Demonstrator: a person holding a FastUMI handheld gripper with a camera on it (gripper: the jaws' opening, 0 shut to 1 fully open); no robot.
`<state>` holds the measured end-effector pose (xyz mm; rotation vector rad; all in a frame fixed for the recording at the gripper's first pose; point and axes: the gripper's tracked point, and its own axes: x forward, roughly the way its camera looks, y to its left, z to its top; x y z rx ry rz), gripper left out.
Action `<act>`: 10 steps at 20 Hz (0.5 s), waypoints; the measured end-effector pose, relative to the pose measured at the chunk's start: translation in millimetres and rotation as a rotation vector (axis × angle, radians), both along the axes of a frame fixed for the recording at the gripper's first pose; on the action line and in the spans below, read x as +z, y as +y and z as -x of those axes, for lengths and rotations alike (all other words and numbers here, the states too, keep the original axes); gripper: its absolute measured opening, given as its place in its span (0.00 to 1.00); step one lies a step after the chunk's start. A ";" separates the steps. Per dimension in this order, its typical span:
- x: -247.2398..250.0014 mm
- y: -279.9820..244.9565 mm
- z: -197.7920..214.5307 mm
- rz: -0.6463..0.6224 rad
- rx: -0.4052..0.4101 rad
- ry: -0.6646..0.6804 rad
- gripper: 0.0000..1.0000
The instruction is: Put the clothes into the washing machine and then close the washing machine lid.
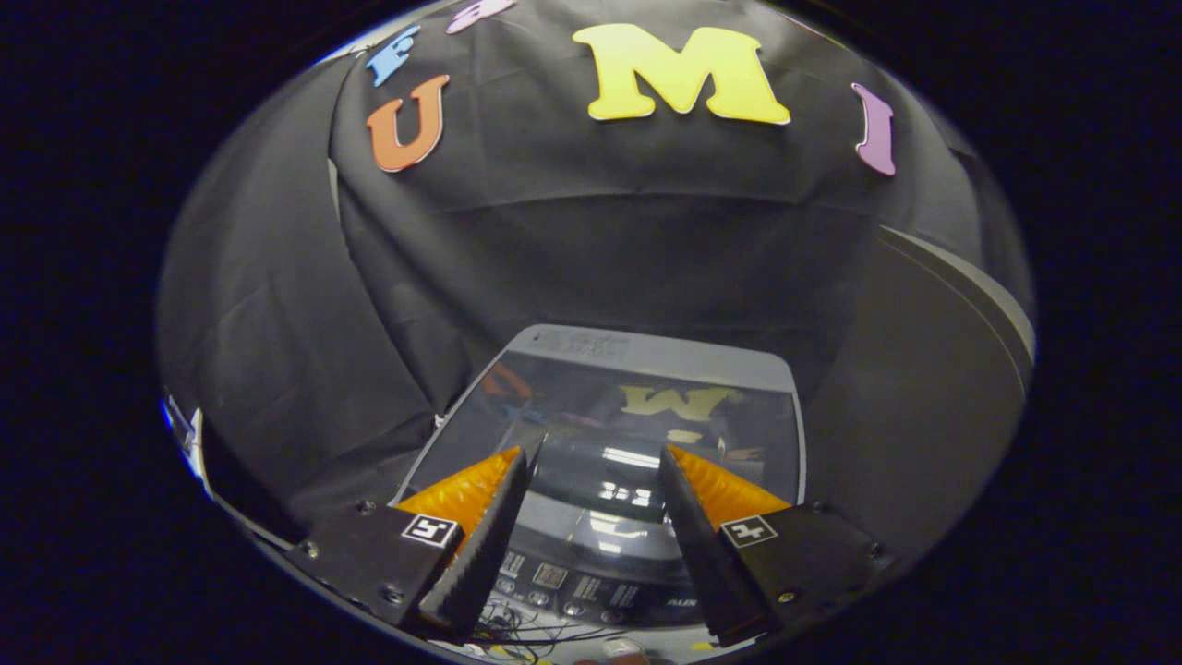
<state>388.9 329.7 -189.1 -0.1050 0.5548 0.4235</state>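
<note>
Setting: black cloth booth wall [591,249] behind the machine.
Washing machine [646,344]: just ahead of the fingers; glossy lid [609,416] lying flat, control panel [572,586] at near edge.
Clothes: none visible.
Gripper [596,462]: fingers apart, holding nothing.
Advice: judged nearly finished; check the lid sits flush.

The washing machine [609,406] carries printing on the grey strip at the back of its lid [591,344] and beside the buttons of its control panel [572,584], all too small and blurred to read. Each of the gripper [596,462] fingers bears a square black-and-white marker [430,529], without letters.
</note>
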 end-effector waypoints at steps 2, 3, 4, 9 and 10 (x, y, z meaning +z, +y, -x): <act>18.4 -11.9 25.0 -0.006 0.023 -0.053 0.89; 29.7 -20.6 41.9 -0.006 0.030 -0.087 0.89; 41.0 -31.4 58.4 -0.009 0.035 -0.119 0.89; 95.5 -110.7 160.1 -0.034 -0.020 -0.304 0.89; 104.9 -128.6 181.9 -0.043 -0.048 -0.330 0.89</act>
